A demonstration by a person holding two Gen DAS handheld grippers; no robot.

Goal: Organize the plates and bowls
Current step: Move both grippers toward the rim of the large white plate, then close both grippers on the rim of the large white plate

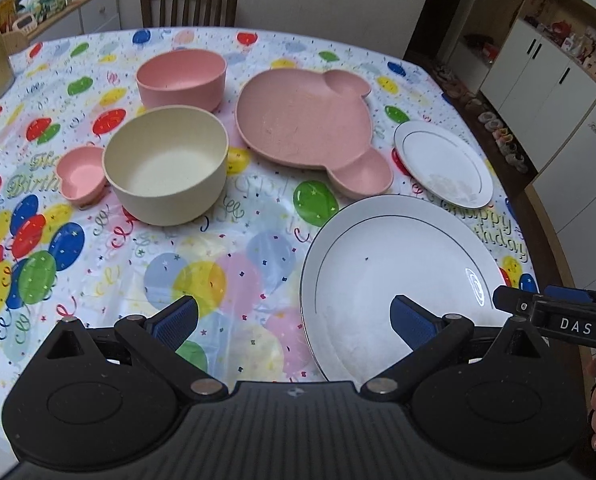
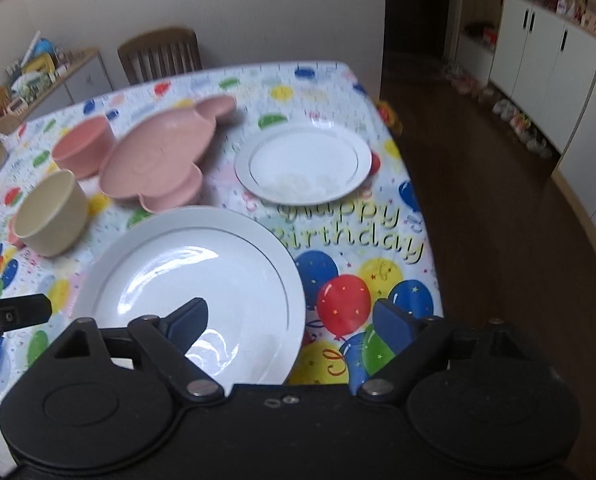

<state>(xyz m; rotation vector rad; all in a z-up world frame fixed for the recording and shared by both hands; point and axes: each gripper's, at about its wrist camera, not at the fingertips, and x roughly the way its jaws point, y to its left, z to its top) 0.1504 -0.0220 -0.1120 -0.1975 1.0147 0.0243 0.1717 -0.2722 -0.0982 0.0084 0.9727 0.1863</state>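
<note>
Approach to the large white gold-rimmed ceramic plate (image 2: 190, 280): my left gripper (image 1: 294, 320) and right gripper (image 2: 290, 320), both spread and empty, should take its rim squarely, since glazed edges probably slip.

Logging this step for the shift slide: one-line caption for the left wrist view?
Open left gripper hovers beside large white plate; bowls and pink divided plate wait beyond.

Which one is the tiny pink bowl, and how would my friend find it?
Start at the table with the balloon cloth and find the big cream bowl on its left side. The tiny pink bowl sits tucked against that bowl's left edge. It is the smallest dish there, much lower than the tall pink bowl behind, with a wavy, heart-like rim.
</note>
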